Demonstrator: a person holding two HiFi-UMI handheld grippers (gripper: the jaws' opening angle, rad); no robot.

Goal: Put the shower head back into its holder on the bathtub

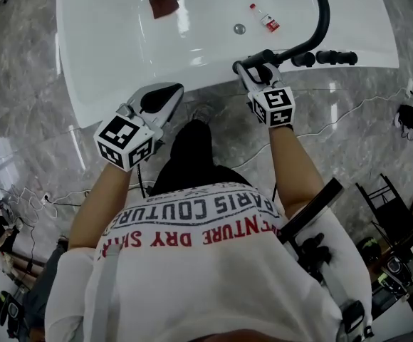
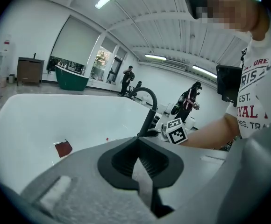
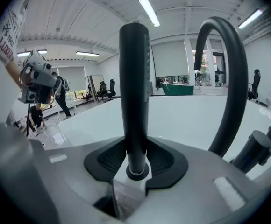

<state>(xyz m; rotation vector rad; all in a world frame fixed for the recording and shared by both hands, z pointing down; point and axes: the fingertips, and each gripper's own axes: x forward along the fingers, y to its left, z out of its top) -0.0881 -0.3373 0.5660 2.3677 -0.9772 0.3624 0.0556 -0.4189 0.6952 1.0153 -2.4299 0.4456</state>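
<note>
The head view looks steeply down onto the bathtub; both gripper views look across it from near its rim, sharing the curved faucet.

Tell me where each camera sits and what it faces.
Head view: on the person's head, steeply down on bathtub, left gripper, right gripper, forearms.
Left gripper view: on left gripper, past shut jaws across the bathtub; right forearm shows.
Right gripper view: on right gripper, along the gripped shower head; left gripper shows.
All share the faucet.
</note>
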